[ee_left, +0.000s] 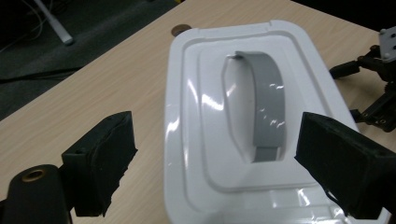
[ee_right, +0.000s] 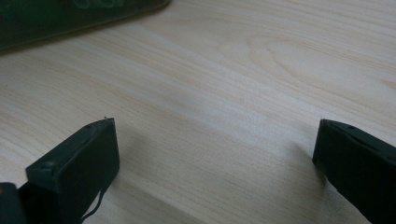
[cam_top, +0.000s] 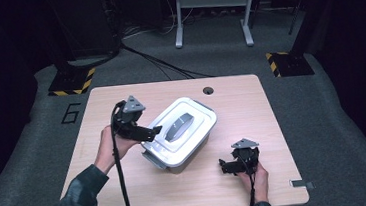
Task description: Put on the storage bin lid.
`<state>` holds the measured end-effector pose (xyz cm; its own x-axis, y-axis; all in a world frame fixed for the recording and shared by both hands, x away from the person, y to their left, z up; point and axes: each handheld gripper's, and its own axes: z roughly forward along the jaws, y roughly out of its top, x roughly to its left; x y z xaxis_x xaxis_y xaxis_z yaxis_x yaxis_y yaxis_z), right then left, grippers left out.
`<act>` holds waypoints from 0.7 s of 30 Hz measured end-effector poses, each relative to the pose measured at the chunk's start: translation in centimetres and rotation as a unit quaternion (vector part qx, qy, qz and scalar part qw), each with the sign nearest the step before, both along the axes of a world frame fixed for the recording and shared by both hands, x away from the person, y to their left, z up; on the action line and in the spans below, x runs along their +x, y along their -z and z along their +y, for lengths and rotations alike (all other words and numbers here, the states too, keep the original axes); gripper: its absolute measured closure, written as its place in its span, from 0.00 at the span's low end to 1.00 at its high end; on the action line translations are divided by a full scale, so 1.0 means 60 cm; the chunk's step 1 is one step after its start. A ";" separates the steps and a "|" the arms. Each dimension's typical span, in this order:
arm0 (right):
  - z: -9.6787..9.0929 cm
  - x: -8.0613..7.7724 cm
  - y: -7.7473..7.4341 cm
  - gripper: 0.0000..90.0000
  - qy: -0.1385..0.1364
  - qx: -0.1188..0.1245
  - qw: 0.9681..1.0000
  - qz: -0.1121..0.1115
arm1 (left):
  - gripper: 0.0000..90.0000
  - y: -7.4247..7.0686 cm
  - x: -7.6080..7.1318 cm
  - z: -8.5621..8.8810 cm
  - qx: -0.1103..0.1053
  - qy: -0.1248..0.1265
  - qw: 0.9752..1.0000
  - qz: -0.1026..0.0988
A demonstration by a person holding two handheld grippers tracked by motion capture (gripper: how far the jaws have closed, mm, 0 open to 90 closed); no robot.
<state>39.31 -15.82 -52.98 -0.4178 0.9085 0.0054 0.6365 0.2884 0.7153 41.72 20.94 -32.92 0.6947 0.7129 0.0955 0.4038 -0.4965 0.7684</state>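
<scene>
A white lidded box [cam_top: 181, 133] with a grey handle [cam_top: 179, 126] recessed in its lid sits slantwise in the middle of the wooden table [cam_top: 129, 198]. My left gripper [cam_top: 154, 132] hovers at the box's left edge, pointing over the lid. In the left gripper view its jaws stand wide open above the lid [ee_left: 196, 140], with the handle [ee_left: 268, 102] ahead and nothing between the pads. My right gripper [cam_top: 223, 165] rests low at the front right of the box, apart from it. Its jaws [ee_right: 217, 163] are open over bare wood.
A round cable hole [cam_top: 208, 90] lies at the table's far edge. A small grey clip [cam_top: 302, 184] sits near the front right corner. A grey latch [cam_top: 152, 161] sticks out of the box's near side. Dark floor with cables surrounds the table.
</scene>
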 end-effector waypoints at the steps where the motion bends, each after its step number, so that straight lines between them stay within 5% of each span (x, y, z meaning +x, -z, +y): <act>1: 0.000 0.000 0.000 0.00 0.000 0.000 1.000 0.000 | 0.12 0.001 -0.003 0.010 -0.001 -0.006 1.000 -0.001; 11: 0.000 0.000 0.000 0.00 0.000 0.000 1.000 0.000 | 0.07 0.035 -0.029 0.105 0.013 -0.063 0.998 -0.002; 21: 0.001 0.000 -0.001 0.00 0.003 0.002 1.000 0.004 | 0.06 0.127 -0.049 0.171 0.036 -0.117 0.992 0.021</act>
